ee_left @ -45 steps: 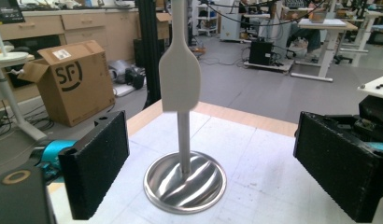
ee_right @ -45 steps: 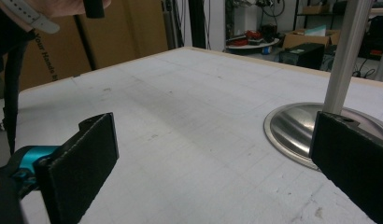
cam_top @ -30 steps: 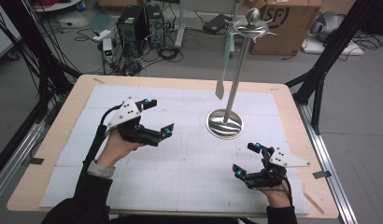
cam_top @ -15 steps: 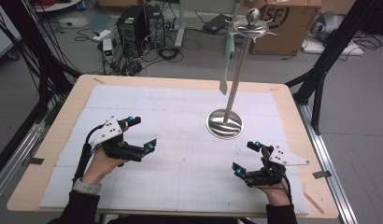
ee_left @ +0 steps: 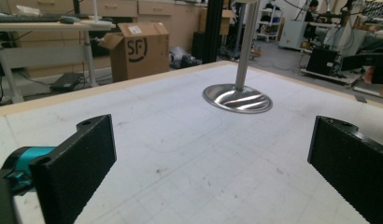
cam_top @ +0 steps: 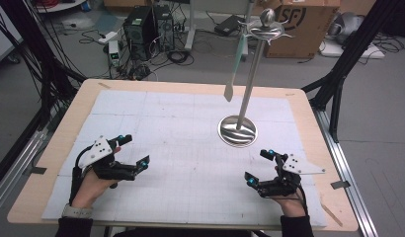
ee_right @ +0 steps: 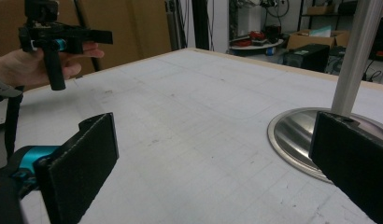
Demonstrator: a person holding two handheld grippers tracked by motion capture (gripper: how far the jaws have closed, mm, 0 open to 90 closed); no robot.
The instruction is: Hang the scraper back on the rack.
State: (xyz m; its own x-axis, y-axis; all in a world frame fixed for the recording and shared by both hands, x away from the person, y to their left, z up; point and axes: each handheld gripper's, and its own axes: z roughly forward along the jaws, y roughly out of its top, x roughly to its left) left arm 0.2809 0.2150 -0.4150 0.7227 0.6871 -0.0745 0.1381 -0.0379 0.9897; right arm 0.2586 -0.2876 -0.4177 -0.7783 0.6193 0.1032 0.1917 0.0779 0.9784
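Two grippers sit low over the table (cam_top: 57,197), one in each of the person's hands. The left gripper (cam_top: 132,153) is near the table's left edge, toward the near side. Its jaws stand wide apart and hold nothing. In the left gripper view they point across the white mat (ee_left: 180,154) at the metal stand (ee_left: 237,95).

The right gripper (cam_top: 258,169) is near the table's near right corner. Its jaws are also spread wide with nothing between them. In the right gripper view the round base of the stand lies just past the right jaw, and the left gripper (ee_right: 82,36) shows far off, up in the air in the left hand (ee_right: 21,65).

The stand (cam_top: 238,129) is on the right half of the table, closer to the far edge than the grippers. Its thin pole goes straight up to a top with hooks (cam_top: 264,30). A pale spatula (cam_top: 235,69) hangs from one hook, just left of the pole, with its end above the mat. The right gripper is near the base but not touching it. The left gripper is well apart from it.
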